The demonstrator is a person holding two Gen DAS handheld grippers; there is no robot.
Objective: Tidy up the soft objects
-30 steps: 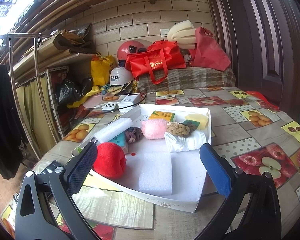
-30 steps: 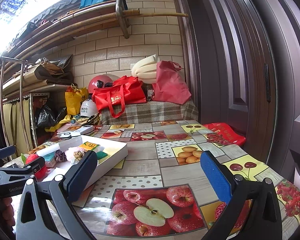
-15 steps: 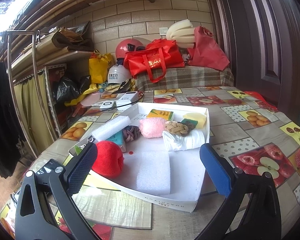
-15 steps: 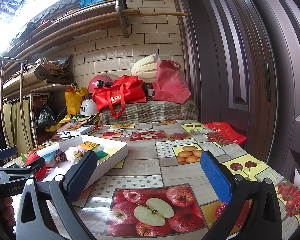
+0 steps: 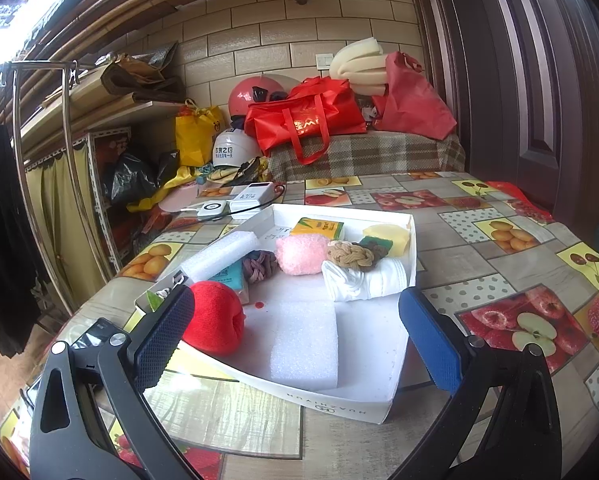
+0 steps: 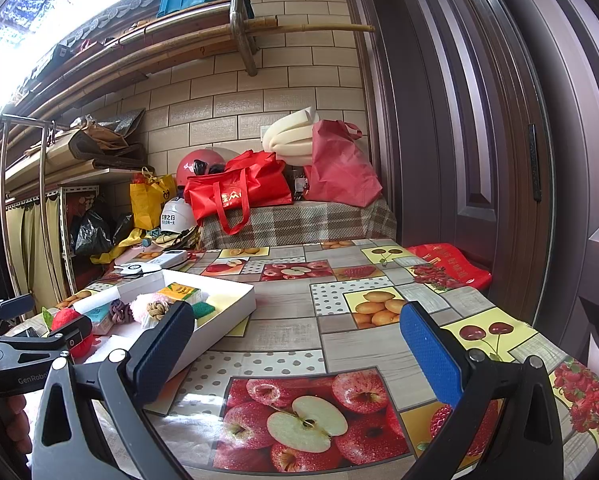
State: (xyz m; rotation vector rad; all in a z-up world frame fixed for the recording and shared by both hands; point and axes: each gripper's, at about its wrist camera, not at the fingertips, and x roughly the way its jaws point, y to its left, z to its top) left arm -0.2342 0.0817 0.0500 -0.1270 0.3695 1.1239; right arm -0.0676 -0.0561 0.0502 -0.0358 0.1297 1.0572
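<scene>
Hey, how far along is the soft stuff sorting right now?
Barely begun, it seems. The red foam apple, pink puff, rope knot, white cloth and foam block all lie loose in the white box. Nothing is in hand: left tool and right tool are open and empty. Everything remains.

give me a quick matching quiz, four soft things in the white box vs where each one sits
Things:
1. red ball
2. white foam block
3. yellow sponge
4. pink pompom

Places:
a. far right corner of the white box
b. near left edge, by the left claw
c. middle, beside the tan knotted rope
d. flat on the floor near the front wall

Pairs: 1-b, 2-d, 3-a, 4-c
</scene>
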